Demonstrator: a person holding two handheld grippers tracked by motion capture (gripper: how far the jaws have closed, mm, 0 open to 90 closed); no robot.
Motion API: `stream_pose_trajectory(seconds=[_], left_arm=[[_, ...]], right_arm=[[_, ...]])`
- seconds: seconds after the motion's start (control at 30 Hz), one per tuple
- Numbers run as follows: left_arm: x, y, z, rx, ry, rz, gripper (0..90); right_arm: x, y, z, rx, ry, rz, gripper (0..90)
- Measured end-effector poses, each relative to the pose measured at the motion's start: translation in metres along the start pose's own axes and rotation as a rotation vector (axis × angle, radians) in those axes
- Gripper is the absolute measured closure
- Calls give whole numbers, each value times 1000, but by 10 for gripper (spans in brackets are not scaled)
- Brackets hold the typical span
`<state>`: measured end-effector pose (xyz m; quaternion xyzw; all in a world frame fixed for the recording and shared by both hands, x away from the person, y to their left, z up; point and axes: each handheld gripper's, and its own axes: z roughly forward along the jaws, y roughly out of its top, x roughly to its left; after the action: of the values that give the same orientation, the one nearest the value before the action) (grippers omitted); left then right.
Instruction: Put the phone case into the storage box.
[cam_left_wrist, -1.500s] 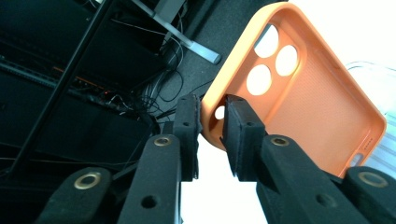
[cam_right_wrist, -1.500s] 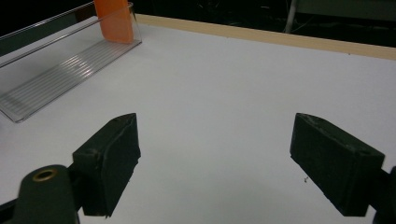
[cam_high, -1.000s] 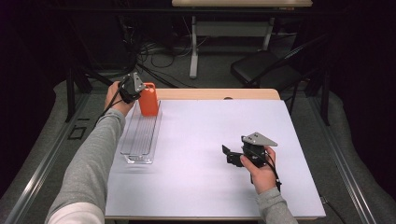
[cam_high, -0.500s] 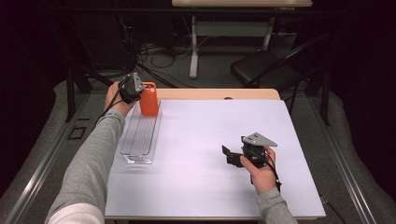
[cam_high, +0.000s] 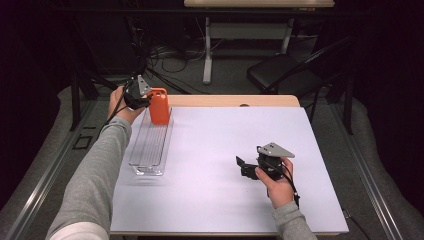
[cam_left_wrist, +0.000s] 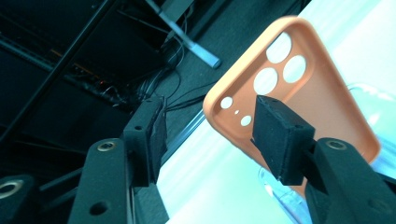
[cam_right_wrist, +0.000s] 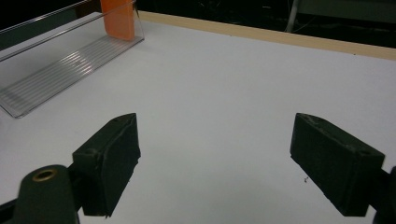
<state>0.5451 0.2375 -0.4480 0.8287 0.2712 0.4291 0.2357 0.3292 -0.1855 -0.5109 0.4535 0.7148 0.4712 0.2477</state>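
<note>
My left gripper (cam_high: 142, 97) is up at the far left corner of the bench (cam_high: 215, 150), right beside the orange phone case (cam_high: 159, 106). The case stands upright in the far end of the clear slotted rack (cam_high: 150, 145), camera cutouts toward the top. In the left gripper view the fingers (cam_left_wrist: 280, 135) have just been opening; they now sit part-way spread, one pad in front of the case's (cam_left_wrist: 299, 93) inner face, the other well off to the side over dark floor. I can't tell if the near pad is touching the case, but there's no squeeze on it from both sides, so I read it as let go. My right gripper (cam_high: 245, 167) rests low over the bench on the right side, well apart from the rack, pointing toward it. Its fingers (cam_right_wrist: 109, 161) stand wide with just bare white bench (cam_right_wrist: 224, 102) between them. In the right gripper view the rack (cam_right_wrist: 60, 70) lies at the upper left with the case (cam_right_wrist: 119, 18) standing at its far end. Rack runs lengthwise away from me along the left edge.
</note>
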Motion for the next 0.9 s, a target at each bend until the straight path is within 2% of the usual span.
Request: stream_pose_trajectory(seconds=[0.5,0.7,0.9], left_arm=[[6,-1,-7,4,23,-38,443],[5,1,-7,7,20,-37,423],[4,2,-7,-1,9,-53,415]], right_arm=[[2,1,1,-15,4,-6,152],[1,1,0,-15,3,-4,152],[-1,1,0,-17,4,-8,152]])
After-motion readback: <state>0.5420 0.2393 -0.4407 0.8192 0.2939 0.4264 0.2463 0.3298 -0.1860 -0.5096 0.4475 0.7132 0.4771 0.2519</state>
